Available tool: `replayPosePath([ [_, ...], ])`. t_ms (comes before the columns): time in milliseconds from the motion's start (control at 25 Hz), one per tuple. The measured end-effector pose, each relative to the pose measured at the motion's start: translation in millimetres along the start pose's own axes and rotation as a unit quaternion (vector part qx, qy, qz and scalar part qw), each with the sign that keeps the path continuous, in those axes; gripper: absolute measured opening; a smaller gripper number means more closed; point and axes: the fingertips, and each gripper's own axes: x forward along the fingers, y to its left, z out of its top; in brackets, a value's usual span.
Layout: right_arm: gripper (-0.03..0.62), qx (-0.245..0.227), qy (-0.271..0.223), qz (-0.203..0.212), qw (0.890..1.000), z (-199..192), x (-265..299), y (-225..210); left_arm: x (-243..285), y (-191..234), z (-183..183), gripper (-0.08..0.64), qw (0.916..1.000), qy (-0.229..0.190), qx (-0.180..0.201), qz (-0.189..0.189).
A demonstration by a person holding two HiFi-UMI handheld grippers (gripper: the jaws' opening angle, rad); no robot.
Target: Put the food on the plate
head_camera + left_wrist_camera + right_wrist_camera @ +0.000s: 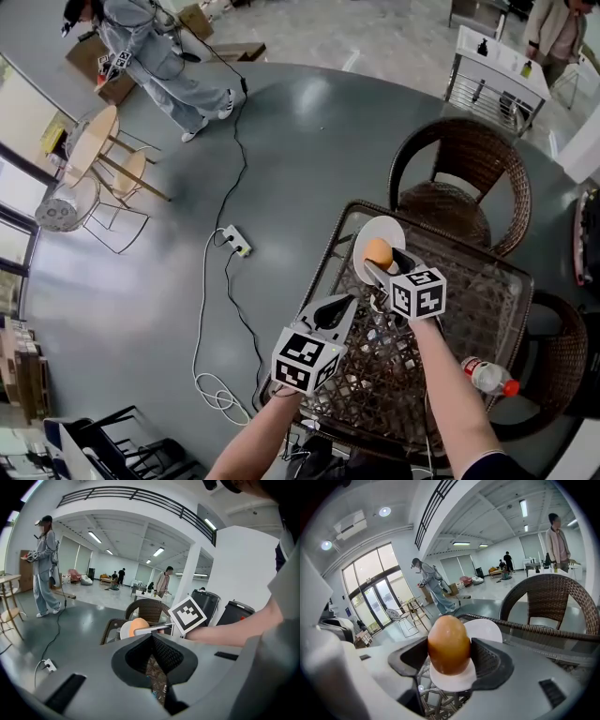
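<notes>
A brown egg (378,251) is gripped between the jaws of my right gripper (379,262), just above a white plate (394,231) at the far left part of the wicker table (487,300). In the right gripper view the egg (449,644) stands upright between the pads of the right gripper (450,649), with the plate (487,629) behind and beneath it. My left gripper (345,305) hovers over the table's left edge, shut and empty. The left gripper view shows the left gripper (152,639), with the egg (139,624) and plate (125,631) ahead.
A wicker chair (459,178) stands behind the table and another (558,356) to its right. A water bottle with a red cap (487,375) lies at the table's right. A power strip (234,241) with cables lies on the floor to the left. A person (159,56) stands far off.
</notes>
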Motion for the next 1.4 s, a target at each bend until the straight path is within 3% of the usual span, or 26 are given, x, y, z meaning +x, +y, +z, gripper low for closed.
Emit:
replayPosePath([
  [720, 0.296, 0.029, 0.015, 0.007, 0.999, -3.5, 9.1, -7.6, 5.2, 0.3, -2.7, 0.009, 0.9999, 0.01, -0.001, -0.005],
  [1080, 0.295, 0.029, 0.011, -0.012, 0.999, -1.3, -0.9, -7.7, 0.6, -0.8, 1.1, 0.009, 0.9999, 0.009, 0.004, -0.007],
  [1280, 0.293, 0.003, -0.009, -0.017, 1.0, 9.8, -22.5, 1.6, -0.7, -6.7, 11.0, 0.009, 0.9999, 0.0, 0.012, -0.012],
  [1400, 0.209, -0.021, -0.028, -0.014, 0.999, 20.8, -39.3, 11.9, -1.0, -14.1, 20.1, 0.009, 0.9996, -0.006, 0.02, -0.019],
])
